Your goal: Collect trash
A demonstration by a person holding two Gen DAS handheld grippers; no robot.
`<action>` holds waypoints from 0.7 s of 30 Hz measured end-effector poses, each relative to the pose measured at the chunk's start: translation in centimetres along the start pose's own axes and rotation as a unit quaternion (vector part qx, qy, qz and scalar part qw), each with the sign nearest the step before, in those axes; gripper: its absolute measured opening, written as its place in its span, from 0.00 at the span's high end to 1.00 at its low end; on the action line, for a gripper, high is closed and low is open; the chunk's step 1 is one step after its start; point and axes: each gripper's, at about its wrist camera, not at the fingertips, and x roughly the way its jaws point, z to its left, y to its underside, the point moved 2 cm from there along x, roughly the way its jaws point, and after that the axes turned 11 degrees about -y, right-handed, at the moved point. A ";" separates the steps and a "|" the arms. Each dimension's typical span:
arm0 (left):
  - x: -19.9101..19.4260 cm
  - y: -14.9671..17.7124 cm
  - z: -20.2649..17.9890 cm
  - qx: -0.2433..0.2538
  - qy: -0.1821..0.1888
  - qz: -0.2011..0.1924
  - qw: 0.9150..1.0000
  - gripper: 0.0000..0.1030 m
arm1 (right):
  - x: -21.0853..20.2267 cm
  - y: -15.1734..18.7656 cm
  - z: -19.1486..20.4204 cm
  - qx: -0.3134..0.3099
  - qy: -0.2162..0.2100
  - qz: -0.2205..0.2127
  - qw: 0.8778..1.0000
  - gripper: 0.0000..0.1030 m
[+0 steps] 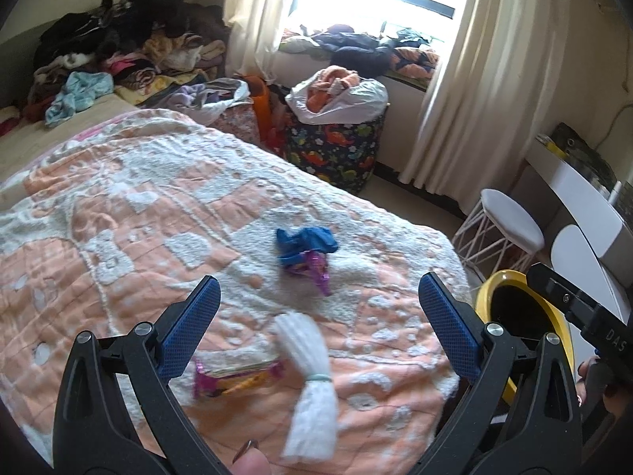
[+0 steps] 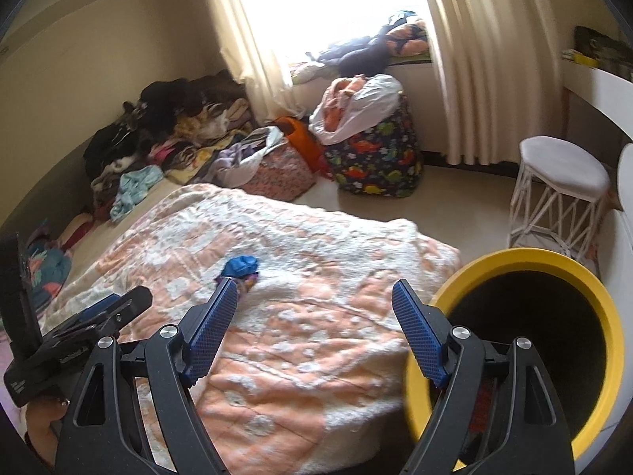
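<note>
Two claws over a bed (image 1: 118, 206) covered by one peach-and-white blanket. The left claw (image 1: 318, 308) has its two blue-padded fingers (image 1: 190, 328) spread wide apart with nothing between them; the right claw (image 2: 316, 312) is likewise spread and empty. Four pieces of trash lie on the blanket in the left wrist view: one crumpled blue glove (image 1: 306, 243), touching one purple wrapper (image 1: 312, 273); nearer the claw, one white tissue bundle (image 1: 306, 376) cinched by a band; and just beside it one purple-and-orange wrapper (image 1: 237, 380). One yellow-rimmed bin (image 2: 526, 340), dark inside, stands off the bed's corner, directly beneath the right claw's right finger. Background: one white stool (image 2: 561, 194), one dinosaur-print laundry hamper (image 2: 376, 162), two cream curtains (image 2: 482, 59), and one heap of clothes (image 1: 126, 43) at the bed's far end.
</note>
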 end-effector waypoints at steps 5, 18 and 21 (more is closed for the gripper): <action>0.2 0.2 2.3 -0.010 -0.017 0.004 1.000 0.11 | 2.6 -0.2 2.0 -0.017 -0.023 0.023 0.999 0.24; 1.4 1.4 7.0 -0.034 -0.045 0.026 0.998 0.11 | 8.8 0.6 5.0 -0.038 -0.057 0.077 0.995 0.25; 2.0 2.0 8.0 -0.042 -0.049 0.037 0.997 0.11 | 10.0 1.0 5.5 -0.049 -0.058 0.089 0.993 0.25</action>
